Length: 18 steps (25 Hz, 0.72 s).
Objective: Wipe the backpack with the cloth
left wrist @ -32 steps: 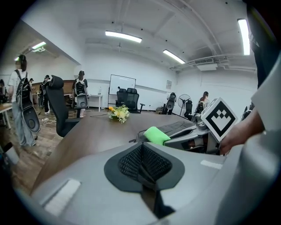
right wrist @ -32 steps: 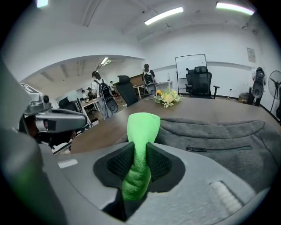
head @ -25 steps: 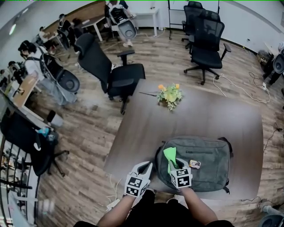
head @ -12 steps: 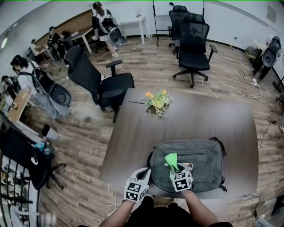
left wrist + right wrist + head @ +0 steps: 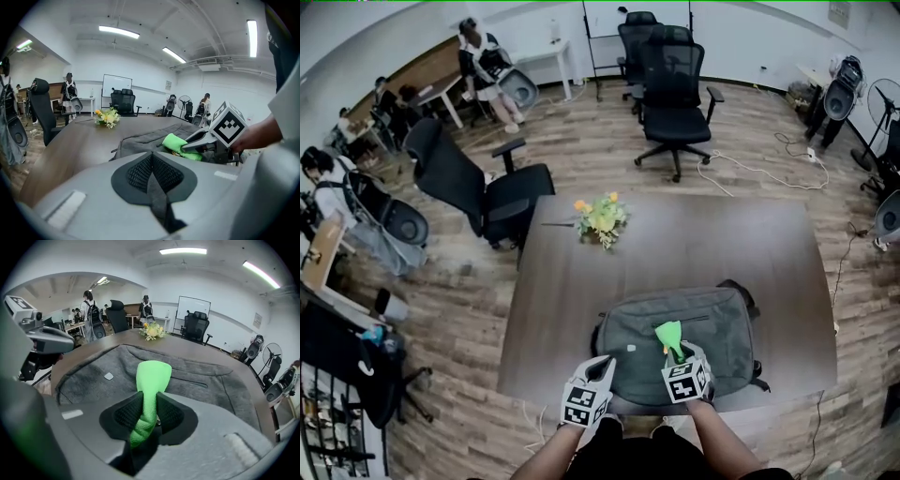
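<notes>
Light: bright, even; ceiling strips (image 5: 183,251) overhead.
Shadows: soft, weak.
Distortion: strong fisheye, straight lines bow twd edges; dark corners in both gripper views.
Focus: near foregrd soft, bkgd sharper.

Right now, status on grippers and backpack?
Right gripper shut on cloth, above backpack. Left gripper shut, empty. Flowers well clear.

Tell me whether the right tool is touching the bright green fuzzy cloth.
Touching. The right gripper view shows the right tool shut on the bright green fuzzy cloth, with its jaws pressing both sides of the fabric.
</notes>
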Each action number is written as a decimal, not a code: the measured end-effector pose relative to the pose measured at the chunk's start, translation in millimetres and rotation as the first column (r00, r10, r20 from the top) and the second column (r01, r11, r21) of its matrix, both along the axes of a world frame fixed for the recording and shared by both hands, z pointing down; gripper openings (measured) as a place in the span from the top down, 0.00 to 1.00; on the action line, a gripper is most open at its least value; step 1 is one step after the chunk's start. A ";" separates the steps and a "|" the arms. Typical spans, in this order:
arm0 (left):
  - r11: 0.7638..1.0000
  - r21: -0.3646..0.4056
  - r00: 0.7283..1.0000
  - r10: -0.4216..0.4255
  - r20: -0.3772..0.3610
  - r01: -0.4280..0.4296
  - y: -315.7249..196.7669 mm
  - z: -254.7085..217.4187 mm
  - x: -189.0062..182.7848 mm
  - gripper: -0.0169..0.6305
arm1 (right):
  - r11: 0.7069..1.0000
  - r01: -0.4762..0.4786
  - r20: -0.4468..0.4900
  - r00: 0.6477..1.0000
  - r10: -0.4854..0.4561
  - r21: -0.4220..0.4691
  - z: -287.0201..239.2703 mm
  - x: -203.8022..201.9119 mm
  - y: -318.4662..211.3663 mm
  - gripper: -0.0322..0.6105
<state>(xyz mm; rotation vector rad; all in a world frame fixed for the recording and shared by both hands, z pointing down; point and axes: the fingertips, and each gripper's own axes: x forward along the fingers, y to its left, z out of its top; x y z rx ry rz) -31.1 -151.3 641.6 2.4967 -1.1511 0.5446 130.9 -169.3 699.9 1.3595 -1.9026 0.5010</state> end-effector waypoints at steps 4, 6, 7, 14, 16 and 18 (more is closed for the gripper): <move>1.000 0.002 1.000 0.028 0.003 -0.028 -0.9 2.3 10.9 0.94 | 0.998 -0.060 -0.022 0.998 0.060 0.001 -0.3 27.5 3.5 0.81; 0.999 -0.001 0.999 0.045 0.003 -0.045 -0.8 3.3 16.7 0.94 | 0.996 -0.087 -0.025 0.996 0.087 0.002 -2.5 40.7 4.4 0.81; 0.999 -0.003 0.999 0.054 0.003 -0.054 -0.7 3.6 19.8 0.94 | 0.995 -0.096 -0.029 0.995 0.096 0.003 -4.1 46.0 4.3 0.81; 0.996 -0.009 0.995 0.094 0.013 -0.094 3.6 8.2 31.9 0.94 | 0.990 -0.143 -0.097 0.985 0.143 0.013 -16.8 82.6 1.2 0.80; 0.995 -0.009 0.995 0.102 0.016 -0.101 5.0 8.4 33.8 0.94 | 0.986 -0.167 -0.107 0.980 0.168 0.013 -19.8 94.5 1.5 0.80; 0.994 -0.010 0.994 0.106 0.020 -0.106 6.5 8.9 35.5 0.94 | 0.983 -0.182 -0.121 0.976 0.183 0.019 -23.6 103.6 1.8 0.81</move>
